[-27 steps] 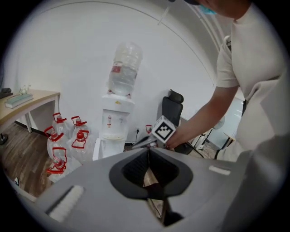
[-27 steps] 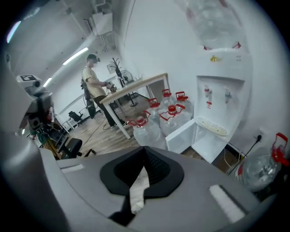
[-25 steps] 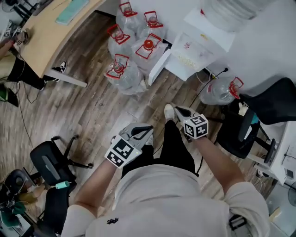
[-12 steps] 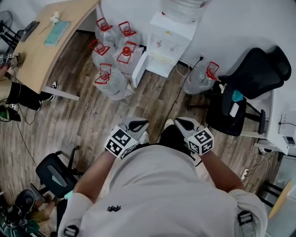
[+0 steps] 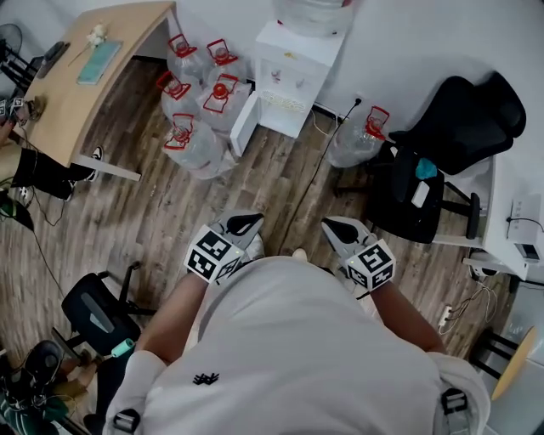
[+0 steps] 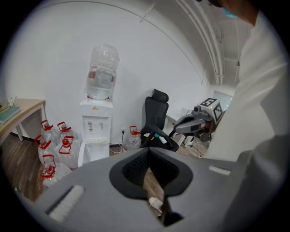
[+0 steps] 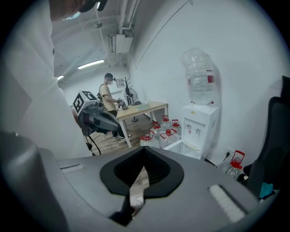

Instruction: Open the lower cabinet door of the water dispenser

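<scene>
Water dispenser [image 5: 293, 76]: white, with a bottle [image 5: 310, 13] on top, standing against the far wall and well apart from both grippers. Its lower cabinet door [image 5: 243, 124] stands swung out toward a cluster of red-capped water jugs [image 5: 194, 106]. Left gripper [image 5: 245, 223] and right gripper [image 5: 337, 228]: side by side above the wood floor [image 5: 212, 195], each with jaws pressed together and nothing between them. On the dispenser's other side: one single jug [image 5: 355, 140] and a black chair [image 5: 442, 144].

White shirt [image 5: 314, 340], small black logo [image 5: 206, 379]; grey left tongs [image 5: 246, 223], right tongs [image 5: 336, 228], marker cubes [image 5: 210, 255]
</scene>
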`<state>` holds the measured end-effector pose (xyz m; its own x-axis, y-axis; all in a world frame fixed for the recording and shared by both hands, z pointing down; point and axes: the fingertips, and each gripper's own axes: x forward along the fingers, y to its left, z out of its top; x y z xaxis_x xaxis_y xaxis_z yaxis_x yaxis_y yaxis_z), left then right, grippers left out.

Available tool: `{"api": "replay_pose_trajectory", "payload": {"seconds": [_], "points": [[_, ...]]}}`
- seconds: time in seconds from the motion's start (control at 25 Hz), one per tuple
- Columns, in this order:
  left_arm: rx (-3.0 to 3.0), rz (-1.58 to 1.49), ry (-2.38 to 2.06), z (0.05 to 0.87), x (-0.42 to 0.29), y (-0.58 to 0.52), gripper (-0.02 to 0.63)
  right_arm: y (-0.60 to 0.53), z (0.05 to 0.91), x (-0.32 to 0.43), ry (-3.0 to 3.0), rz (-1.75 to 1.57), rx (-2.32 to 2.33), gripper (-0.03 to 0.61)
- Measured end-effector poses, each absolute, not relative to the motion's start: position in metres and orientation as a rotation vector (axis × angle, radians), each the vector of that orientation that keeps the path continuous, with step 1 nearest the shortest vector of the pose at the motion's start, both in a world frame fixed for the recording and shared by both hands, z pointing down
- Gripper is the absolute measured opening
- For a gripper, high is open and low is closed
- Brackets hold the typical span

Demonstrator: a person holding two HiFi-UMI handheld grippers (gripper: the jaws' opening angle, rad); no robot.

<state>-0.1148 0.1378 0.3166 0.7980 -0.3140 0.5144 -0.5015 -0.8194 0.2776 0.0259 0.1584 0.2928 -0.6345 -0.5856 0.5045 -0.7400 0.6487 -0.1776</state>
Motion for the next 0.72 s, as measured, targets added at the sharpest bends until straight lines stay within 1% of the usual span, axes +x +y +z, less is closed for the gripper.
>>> {"api": "replay_pose_trajectory", "payload": {"seconds": [0.4,0.72], "points": [[2.585,0.637,-0.638,0.307,-0.051,0.176,0.057,0.192,0.273,0.082,-2.532,0.478,0.995,0.0],[2.565,0.659,-0.671,0.308,-0.02,0.21,0.057,0.215,0.271,0.107,-2.581,0.47,0.95,0.001]]}}
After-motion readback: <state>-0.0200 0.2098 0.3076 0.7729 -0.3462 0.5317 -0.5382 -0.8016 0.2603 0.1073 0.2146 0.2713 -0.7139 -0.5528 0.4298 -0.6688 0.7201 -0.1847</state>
